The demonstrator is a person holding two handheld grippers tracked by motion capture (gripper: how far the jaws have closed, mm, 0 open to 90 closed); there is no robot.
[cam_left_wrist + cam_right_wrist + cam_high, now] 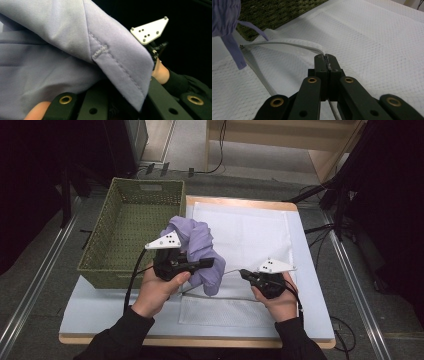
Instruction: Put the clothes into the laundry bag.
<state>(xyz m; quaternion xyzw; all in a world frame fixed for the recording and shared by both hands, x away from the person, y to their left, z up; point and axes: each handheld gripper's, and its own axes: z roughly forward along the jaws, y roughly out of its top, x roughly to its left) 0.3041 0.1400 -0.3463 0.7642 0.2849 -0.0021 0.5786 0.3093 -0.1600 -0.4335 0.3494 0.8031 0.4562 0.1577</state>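
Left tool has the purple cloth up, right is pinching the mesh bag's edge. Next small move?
Probably lower the purple cloth toward the gap the right tool holds up at the mesh bag edge. The left tool grips the bunched cloth above the bag, its tail hanging beside the lifted zipper edge, so the mouth looks ready.

Lilac garment [200,251] showing plain cloth with matching stitching; white mesh bag [240,237] showing a dotted weave and pale grey zip edge; woven basket [131,227] looking olive green; grippers' jaws showing black with brass rivets.
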